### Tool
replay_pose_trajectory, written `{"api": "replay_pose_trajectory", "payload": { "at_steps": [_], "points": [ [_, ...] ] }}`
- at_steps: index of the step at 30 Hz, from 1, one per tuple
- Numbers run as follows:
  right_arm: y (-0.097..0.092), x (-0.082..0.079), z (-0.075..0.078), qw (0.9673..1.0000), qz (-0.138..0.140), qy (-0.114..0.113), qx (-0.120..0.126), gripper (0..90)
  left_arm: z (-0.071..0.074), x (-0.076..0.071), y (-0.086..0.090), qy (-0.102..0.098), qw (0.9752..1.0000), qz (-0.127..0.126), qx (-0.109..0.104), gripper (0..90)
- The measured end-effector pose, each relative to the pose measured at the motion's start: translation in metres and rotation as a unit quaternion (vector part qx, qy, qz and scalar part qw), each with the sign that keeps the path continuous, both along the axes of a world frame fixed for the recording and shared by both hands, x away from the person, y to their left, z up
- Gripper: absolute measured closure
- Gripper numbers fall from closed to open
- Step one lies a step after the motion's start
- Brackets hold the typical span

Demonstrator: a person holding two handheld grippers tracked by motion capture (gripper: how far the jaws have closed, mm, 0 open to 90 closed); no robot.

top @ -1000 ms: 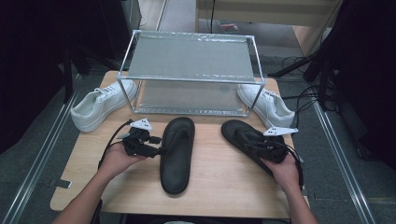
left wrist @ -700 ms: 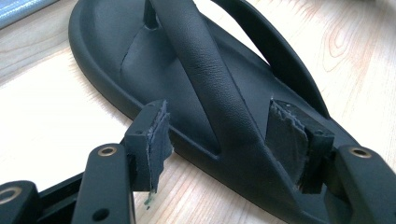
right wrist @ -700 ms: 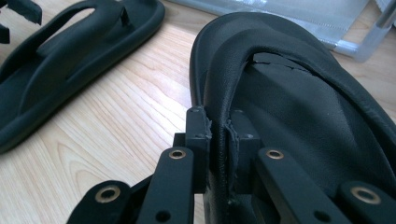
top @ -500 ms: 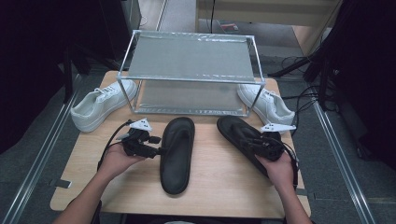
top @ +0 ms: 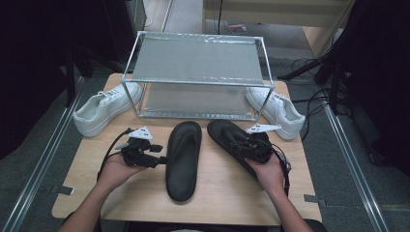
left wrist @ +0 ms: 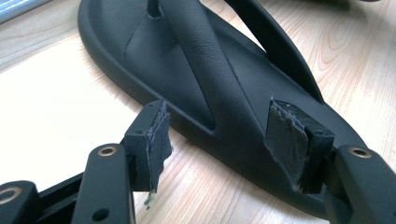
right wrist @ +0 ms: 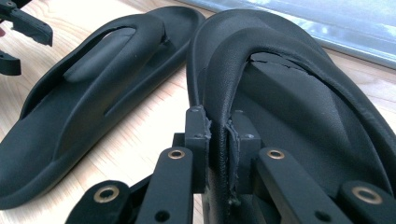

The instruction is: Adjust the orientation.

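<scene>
Two black flip-flops lie on the wooden table (top: 222, 193). The left flip-flop (top: 183, 159) (left wrist: 187, 70) (right wrist: 93, 93) points toward the rack. My left gripper (top: 162, 159) (left wrist: 219, 135) stands open at its left rim, jaws either side of the sole edge, pads not touching. My right gripper (top: 238, 143) (right wrist: 219, 130) is shut on the strap of the right flip-flop (top: 225, 133) (right wrist: 289, 93), which sits angled close beside the left one. The left gripper (right wrist: 18, 32) also appears far off in the right gripper view.
A metal-framed two-level rack (top: 198, 82) stands at the back of the table. One white sneaker (top: 104, 108) lies left of it and another (top: 278, 108) right of it. Cables trail from both grippers. Dark floor surrounds the table.
My right gripper has carried the right flip-flop leftward, closer to the left flip-flop. The left hand and the left flip-flop have stayed put.
</scene>
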State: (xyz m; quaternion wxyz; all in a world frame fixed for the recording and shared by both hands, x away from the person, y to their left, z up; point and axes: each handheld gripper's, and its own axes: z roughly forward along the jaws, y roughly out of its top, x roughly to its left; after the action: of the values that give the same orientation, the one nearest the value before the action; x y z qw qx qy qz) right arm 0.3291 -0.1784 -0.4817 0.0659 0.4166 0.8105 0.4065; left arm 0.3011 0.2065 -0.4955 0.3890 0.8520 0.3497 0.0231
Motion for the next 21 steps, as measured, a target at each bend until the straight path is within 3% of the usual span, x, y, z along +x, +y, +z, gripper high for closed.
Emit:
{"api": "replay_pose_trajectory", "payload": {
  "at_steps": [7,13,21],
  "points": [
    [0.014,0.006,-0.01,0.9995,0.0,0.015,-0.027,81.1,-0.002,-0.005,0.003,0.001,1.0,0.006,-0.001,39.7],
    [0.027,0.005,-0.018,0.9985,-0.01,0.012,-0.053,80.9,-0.005,-0.007,0.004,0.003,1.0,0.009,0.0,39.7],
    [0.034,0.007,-0.02,0.9992,-0.002,0.012,-0.039,77.3,-0.007,-0.008,0.002,0.007,0.9998,0.016,-0.002,39.7]
  ]
}}
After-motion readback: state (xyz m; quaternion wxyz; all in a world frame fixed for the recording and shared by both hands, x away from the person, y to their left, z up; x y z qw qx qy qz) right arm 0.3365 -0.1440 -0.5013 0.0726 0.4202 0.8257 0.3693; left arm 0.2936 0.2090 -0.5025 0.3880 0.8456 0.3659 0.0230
